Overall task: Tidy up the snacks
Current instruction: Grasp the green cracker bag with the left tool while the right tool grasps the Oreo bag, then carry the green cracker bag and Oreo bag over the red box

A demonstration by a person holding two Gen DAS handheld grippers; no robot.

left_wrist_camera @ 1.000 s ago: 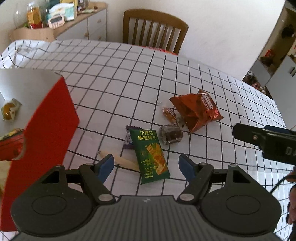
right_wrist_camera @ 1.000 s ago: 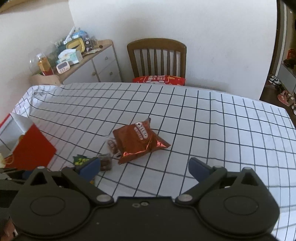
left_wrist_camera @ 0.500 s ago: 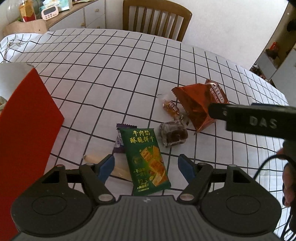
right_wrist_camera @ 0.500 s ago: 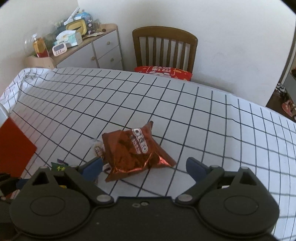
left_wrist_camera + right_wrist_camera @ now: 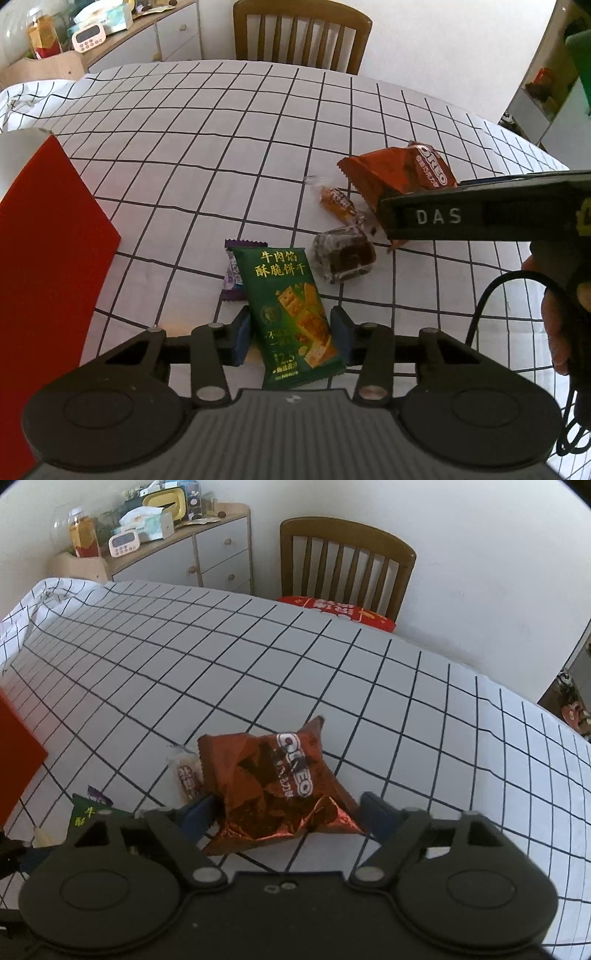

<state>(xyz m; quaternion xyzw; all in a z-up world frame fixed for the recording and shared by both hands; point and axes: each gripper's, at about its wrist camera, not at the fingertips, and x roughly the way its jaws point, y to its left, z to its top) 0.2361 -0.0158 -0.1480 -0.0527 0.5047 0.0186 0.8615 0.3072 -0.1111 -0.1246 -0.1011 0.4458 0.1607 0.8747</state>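
A green biscuit packet [image 5: 291, 314] lies on the checked tablecloth between the fingers of my left gripper [image 5: 291, 336], which is narrowed around it, pads close to its edges. A purple wrapper [image 5: 232, 273] lies half under it. A dark wrapped cake [image 5: 343, 254] and an orange candy [image 5: 338, 199] lie beyond. A red-brown Oreo bag [image 5: 273, 782] sits between the fingers of my right gripper [image 5: 284, 816], still open, apart from the bag's sides. The Oreo bag [image 5: 399, 173] and the right gripper's side also show in the left wrist view.
A red box [image 5: 44, 236] stands at the left of the table; its edge shows in the right wrist view [image 5: 14, 753]. A wooden chair [image 5: 347, 565] with a red cushion stands at the far side. A cluttered dresser [image 5: 184, 550] is behind left.
Both grippers moved forward and down. The left one narrowed around the green packet. The right one came over the Oreo bag and narrowed a little.
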